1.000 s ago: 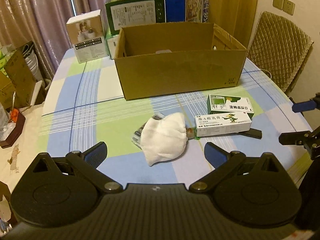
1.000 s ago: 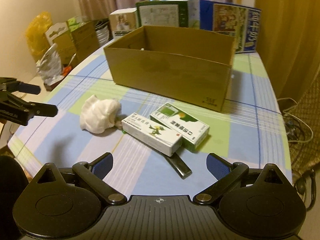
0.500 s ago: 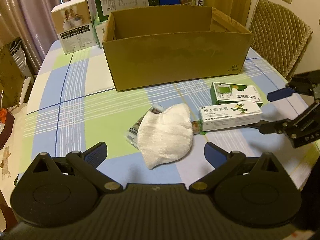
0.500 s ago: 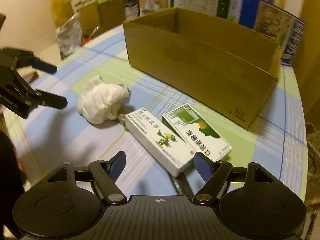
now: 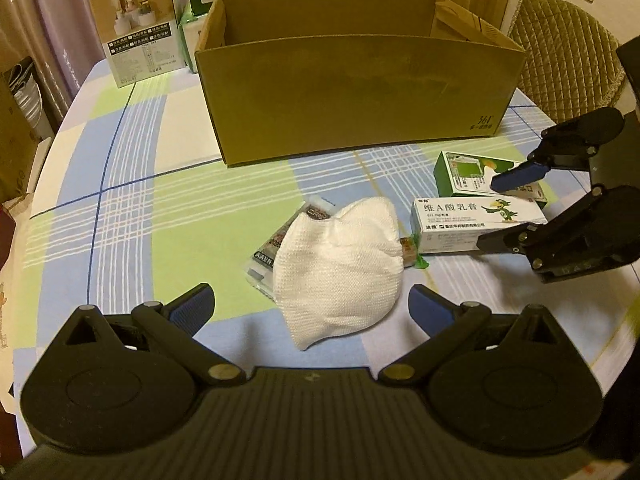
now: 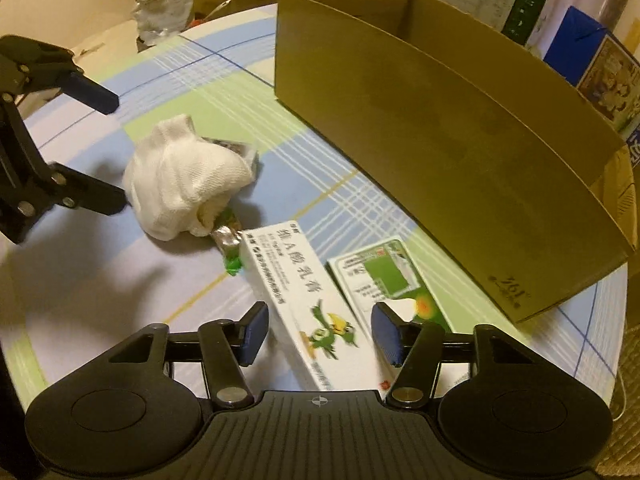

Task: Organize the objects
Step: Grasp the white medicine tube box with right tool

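Straddling the white ointment box, the right tongs stand spread apart, one blue pad on each side of the box's near end, not yet clenched on it. A green-and-white box lies just beside that box, nearer the open cardboard carton. Both boxes rest flat on the checked worktop. The left tongs are also released, hovering low with their pads wide on either side of a crumpled white cloth. A small wrapped packet pokes out from under the cloth, and a green-tipped tube end shows between the cloth and the ointment box. Behind the carton stand several printed product boxes.
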`<move>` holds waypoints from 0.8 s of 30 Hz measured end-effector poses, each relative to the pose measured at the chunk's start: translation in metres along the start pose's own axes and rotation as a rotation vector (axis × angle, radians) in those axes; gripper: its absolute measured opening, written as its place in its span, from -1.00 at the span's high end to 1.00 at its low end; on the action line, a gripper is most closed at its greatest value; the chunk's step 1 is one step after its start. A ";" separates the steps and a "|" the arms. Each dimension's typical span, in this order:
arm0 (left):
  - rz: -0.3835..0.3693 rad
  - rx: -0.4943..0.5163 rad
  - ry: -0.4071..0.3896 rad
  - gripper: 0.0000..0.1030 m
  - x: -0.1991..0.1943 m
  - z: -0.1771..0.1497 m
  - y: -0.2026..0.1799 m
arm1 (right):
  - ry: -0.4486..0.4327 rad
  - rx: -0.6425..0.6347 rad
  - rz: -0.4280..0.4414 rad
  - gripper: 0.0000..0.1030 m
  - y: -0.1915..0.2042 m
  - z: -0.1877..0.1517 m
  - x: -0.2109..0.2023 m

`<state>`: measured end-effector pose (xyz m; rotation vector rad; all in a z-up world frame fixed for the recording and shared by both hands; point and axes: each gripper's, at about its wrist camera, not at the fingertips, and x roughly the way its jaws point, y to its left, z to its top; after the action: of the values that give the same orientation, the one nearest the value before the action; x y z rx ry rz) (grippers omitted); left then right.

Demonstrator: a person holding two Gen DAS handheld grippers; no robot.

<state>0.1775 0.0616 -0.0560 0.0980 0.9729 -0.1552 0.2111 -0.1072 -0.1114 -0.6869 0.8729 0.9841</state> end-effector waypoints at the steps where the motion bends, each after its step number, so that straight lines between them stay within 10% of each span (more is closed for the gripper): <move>1: -0.002 0.000 0.001 -0.97 0.000 0.000 0.000 | 0.005 0.006 0.004 0.18 0.001 0.000 -0.002; 15: -0.027 -0.001 -0.005 -0.96 0.005 -0.003 0.000 | 0.010 0.076 0.079 0.17 0.015 -0.011 -0.010; 24: -0.026 0.184 -0.051 -0.88 0.017 -0.003 -0.021 | 0.014 0.154 0.042 0.30 0.024 -0.022 0.001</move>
<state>0.1810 0.0401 -0.0724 0.2489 0.9084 -0.2695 0.1828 -0.1145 -0.1256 -0.5467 0.9679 0.9392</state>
